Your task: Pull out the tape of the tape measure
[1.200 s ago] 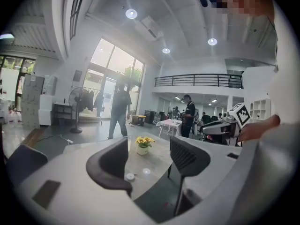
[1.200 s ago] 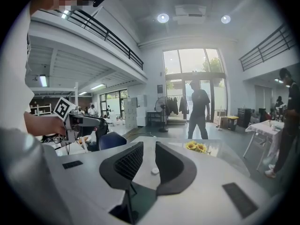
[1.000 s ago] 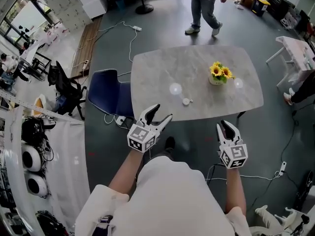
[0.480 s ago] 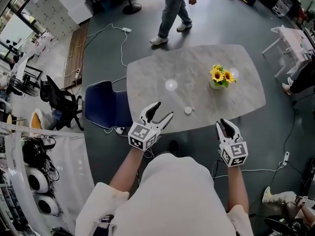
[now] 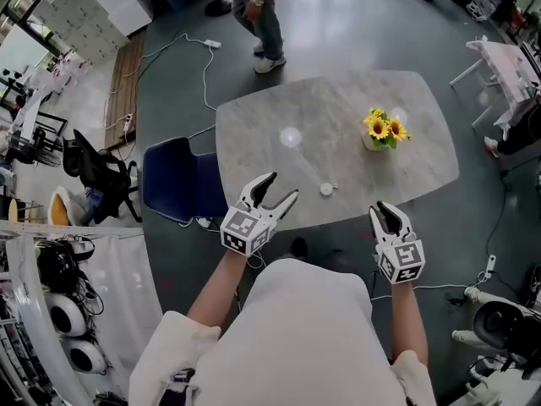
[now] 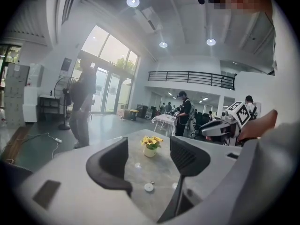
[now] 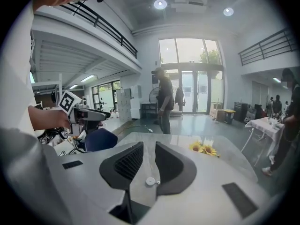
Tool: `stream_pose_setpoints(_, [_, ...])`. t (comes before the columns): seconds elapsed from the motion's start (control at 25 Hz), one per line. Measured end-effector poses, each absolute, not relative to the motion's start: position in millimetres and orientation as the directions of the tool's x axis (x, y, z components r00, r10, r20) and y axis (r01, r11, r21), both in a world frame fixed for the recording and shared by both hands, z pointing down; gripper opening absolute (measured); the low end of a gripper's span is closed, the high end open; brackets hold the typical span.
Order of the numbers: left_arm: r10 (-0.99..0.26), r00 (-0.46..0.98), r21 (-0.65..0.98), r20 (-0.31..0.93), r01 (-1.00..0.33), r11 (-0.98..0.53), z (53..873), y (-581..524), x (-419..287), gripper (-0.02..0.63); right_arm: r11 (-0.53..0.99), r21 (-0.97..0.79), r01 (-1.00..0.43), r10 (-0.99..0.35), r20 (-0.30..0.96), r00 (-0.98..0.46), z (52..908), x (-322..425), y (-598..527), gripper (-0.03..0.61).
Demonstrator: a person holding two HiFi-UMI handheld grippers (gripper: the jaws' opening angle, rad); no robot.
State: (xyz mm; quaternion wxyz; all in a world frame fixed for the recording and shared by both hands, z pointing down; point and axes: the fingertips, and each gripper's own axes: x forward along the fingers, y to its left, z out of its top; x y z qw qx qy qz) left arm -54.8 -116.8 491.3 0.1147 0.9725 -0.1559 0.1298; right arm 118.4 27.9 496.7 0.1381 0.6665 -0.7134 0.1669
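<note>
- The tape measure [image 5: 327,189] lies flat on the table [image 5: 338,100], just inside its near edge. It is ahead of both pairs of fingers, touching neither.
- The left gripper [image 5: 281,186] is held short of the table edge. Its 2 fingers [image 6: 111,165] are spread wide and released, holding nothing. The tape measure [image 6: 148,187] shows through the gap, beyond the tips and slightly right of them.
- The right gripper [image 5: 385,211] hangs off the table's near edge. Its 2 fingers [image 7: 174,165] stand a narrow gap apart and grasp nothing. The tape measure [image 7: 150,181] is seen in that gap, further ahead and to their left.
- The tape measure is a small white round disc with a tiny ring at its side.
- The fingers are dark, curved, with ribbed inner pads. The table is grey, marbled and glossy, with rounded corners.
- A white pot of yellow flowers [image 5: 385,128] stands well beyond the right fingers.
- A blue chair [image 5: 177,180] sits left of the left fingers, and a person [image 5: 262,15] walks past the far side.
- The table's near edge lies between both pairs of fingers and the tape measure.
</note>
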Motion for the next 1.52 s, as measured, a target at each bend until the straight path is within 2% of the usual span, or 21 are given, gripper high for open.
stream_pose_setpoints(0.36, [-0.332,0.891,0.202,0.309,-0.402,-0.893,504,-120,-40,0.284,0.138,-0.072,-0.988,-0.885,0.438,-0.156,509,142,3,0.098])
stream_pose_setpoints(0.92, [-0.446,0.797,0.207,0.406,-0.556,-0.805,545,-101,1,0.284,0.408,-0.112,-0.906,-0.770,0.491,-0.407,561,174,-37,0.097])
stream_pose_setpoints(1.52, [-0.417,0.712,0.205,0.565,-0.611,-0.765,649,-84,35,0.284,0.603,-0.170,-0.780,-0.589,0.564,-0.578,643,173,-62,0.095])
